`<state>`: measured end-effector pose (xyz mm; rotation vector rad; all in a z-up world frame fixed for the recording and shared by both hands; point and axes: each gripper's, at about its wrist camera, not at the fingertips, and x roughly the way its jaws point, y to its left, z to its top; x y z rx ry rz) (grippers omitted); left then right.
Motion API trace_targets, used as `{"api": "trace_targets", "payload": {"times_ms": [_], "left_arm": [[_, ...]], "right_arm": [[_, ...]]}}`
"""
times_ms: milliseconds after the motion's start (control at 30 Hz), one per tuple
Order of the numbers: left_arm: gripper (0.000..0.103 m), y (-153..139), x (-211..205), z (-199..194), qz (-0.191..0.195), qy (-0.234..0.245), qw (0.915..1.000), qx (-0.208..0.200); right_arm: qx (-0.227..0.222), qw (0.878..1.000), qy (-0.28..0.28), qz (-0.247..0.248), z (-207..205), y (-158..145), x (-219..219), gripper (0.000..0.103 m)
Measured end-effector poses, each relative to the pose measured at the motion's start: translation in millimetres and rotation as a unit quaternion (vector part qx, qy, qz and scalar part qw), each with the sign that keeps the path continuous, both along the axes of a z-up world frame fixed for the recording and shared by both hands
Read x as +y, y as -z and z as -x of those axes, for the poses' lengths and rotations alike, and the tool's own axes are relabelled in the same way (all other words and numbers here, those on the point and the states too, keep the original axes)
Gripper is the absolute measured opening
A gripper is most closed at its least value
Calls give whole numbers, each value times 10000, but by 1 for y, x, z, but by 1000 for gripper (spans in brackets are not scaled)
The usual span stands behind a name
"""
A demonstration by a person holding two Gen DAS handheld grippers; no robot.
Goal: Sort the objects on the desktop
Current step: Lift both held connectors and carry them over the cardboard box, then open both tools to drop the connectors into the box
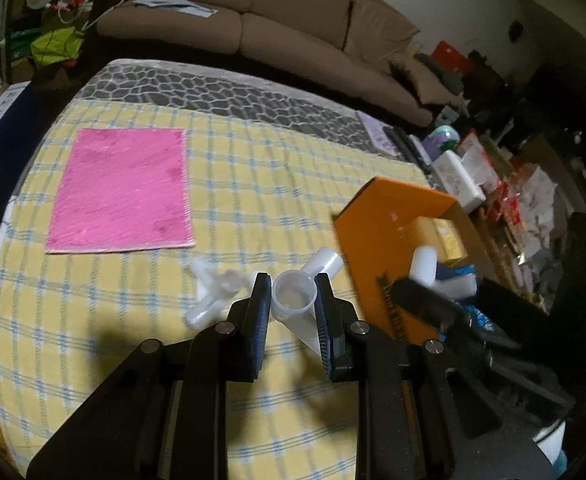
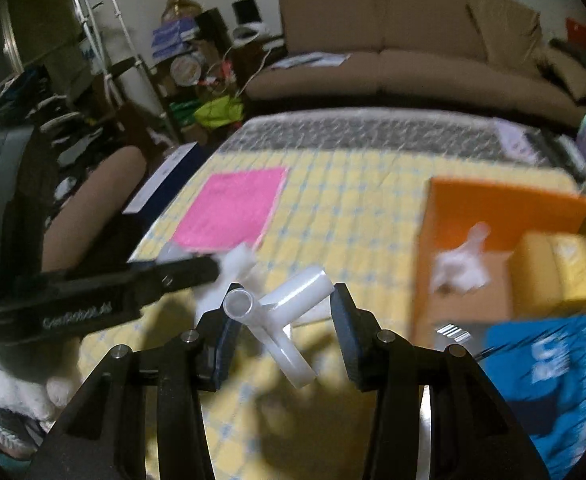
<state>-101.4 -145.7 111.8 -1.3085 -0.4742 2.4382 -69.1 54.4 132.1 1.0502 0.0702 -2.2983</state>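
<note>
Low in the centre of the left wrist view, the left claw (image 1: 293, 296) is clamped on a white pipe fitting (image 1: 295, 300), its pads pressing either side of the open socket; a second fitting (image 1: 209, 292) lies on the yellow checked surface (image 1: 253, 184) just left of it. In the right wrist view the right claw (image 2: 283, 304) holds another white fitting (image 2: 281, 312) between its jaws, though blur hides whether both pads press it. Carry each fitting level and unhurried to the orange box (image 1: 393, 220) at the right edge, and part the jaws only once over its opening.
</note>
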Motion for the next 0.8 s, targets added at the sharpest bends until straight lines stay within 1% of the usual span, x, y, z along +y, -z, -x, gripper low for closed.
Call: {"api": "trace_targets", "payload": {"times_ms": [100, 233, 300, 333, 467, 633, 700, 733, 800], "left_arm": [[20, -8, 18, 6, -40, 85, 9999, 106], [20, -13, 48, 16, -378, 280, 9988, 113], [20, -13, 62, 19, -494, 366, 9981, 75], [20, -13, 73, 21, -490, 422, 9979, 91], [20, -12, 108, 30, -404, 565, 9975, 120], [19, -9, 145, 53, 6, 706, 9971, 272], [16, -7, 156, 62, 84, 795, 9963, 303], [17, -6, 159, 63, 137, 813, 9961, 314], [24, -6, 162, 67, 235, 763, 9961, 362]], "right_arm": [[-16, 9997, 224, 113, 16, -8, 21, 45], [-90, 9981, 557, 252, 32, -10, 55, 45], [-142, 9972, 673, 288, 40, -9, 67, 45], [-178, 9968, 714, 315, 44, -9, 74, 45], [-322, 9952, 844, 369, 59, -3, 94, 45], [-503, 9930, 974, 434, 76, 9, 111, 46], [-608, 9909, 1084, 521, 83, 15, 119, 47], [-670, 9893, 1175, 544, 85, 17, 123, 47], [-778, 9864, 1293, 648, 86, 23, 130, 49]]}}
